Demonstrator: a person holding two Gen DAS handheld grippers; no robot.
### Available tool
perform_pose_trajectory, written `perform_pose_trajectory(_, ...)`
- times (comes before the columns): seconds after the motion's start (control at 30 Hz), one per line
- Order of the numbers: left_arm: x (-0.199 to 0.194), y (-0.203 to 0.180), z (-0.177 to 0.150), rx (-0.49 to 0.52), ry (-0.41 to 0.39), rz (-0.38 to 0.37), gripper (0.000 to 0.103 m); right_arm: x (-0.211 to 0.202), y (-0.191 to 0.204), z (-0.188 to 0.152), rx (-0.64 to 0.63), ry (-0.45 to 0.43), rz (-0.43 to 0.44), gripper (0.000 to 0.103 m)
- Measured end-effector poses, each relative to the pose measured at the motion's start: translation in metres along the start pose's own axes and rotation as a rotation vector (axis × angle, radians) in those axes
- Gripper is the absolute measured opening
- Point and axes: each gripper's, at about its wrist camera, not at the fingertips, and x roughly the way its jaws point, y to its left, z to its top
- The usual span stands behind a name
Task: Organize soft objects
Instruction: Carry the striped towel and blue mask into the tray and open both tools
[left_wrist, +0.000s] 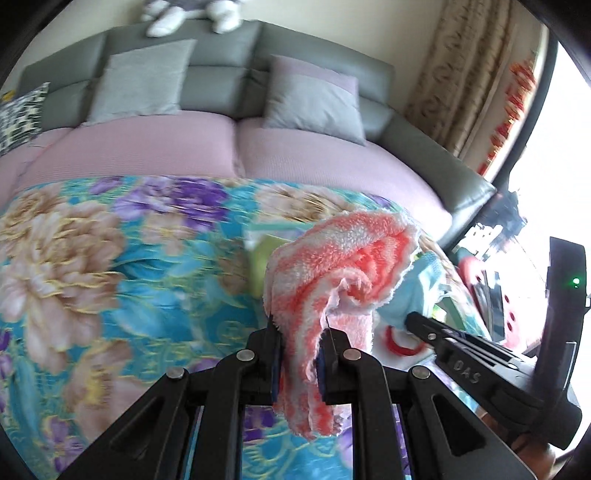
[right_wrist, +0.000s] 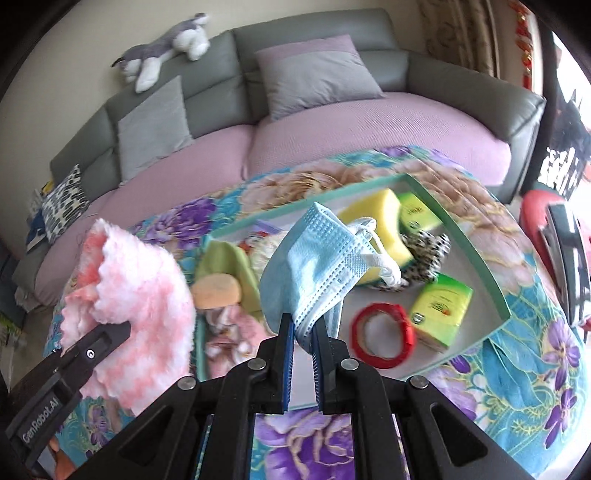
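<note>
My left gripper (left_wrist: 300, 341) is shut on a pink and white striped fluffy cloth (left_wrist: 332, 266) and holds it above the floral blanket; the cloth also shows at the left of the right wrist view (right_wrist: 140, 273). My right gripper (right_wrist: 303, 328) is shut on a light blue face mask (right_wrist: 317, 258) and holds it above a green-rimmed tray (right_wrist: 469, 243). In the tray lie a yellow sponge (right_wrist: 373, 214), an orange sponge (right_wrist: 218, 291), a green cloth (right_wrist: 229, 254), a pink cloth (right_wrist: 240, 332), a spotted scrunchie (right_wrist: 428, 251), a red ring (right_wrist: 384, 336) and two green packets (right_wrist: 441, 310).
The tray rests on a floral blanket (left_wrist: 110, 258) over a table in front of a purple and grey sofa (right_wrist: 332, 133) with grey cushions (right_wrist: 317, 74). A plush dog (right_wrist: 166, 48) lies on the sofa back. A red stool (right_wrist: 535, 210) stands at the right.
</note>
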Motion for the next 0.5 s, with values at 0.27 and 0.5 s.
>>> perform_pose_trajectory(0.27,0.039,-0.011,-0.006,0.004,0.074,0.005,0.041,0.01,-0.026,-0.004,0.03,0.013,-0.013,0.014)
perform_pose_trajectory(0.5,0.019,-0.002,-0.007,-0.024,0.038,0.03,0.059,0.012,-0.023,-0.005,0.002,0.031,-0.042,0.064)
